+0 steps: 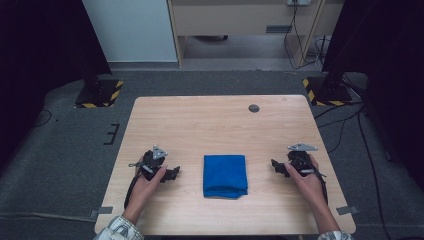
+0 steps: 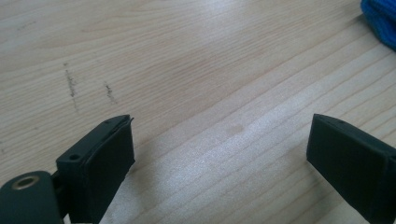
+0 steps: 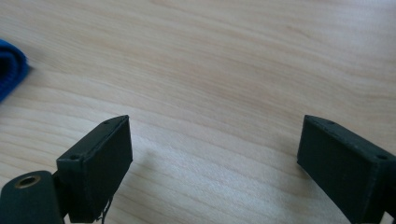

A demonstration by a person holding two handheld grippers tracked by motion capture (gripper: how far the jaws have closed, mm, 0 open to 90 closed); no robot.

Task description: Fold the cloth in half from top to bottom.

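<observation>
Both tongs rest low on the worktop [image 1: 150, 120] with their jaws spread wide and nothing between them, the left tongs [image 1: 172, 173] at the near left and the right tongs [image 1: 275, 165] at the near right, each pointing inward. Between them, near the front edge, lies a folded blue cloth [image 1: 225, 175], its long axis running near to far and what looks like a bunched, rounded fold at its near end, though the high view is too coarse to be sure. The cloth sits to the right of the left tongs and to the left of the right tongs, and the gaps look about equal, the left perhaps slightly smaller, so either hand could reach it with a short inward move.
</observation>
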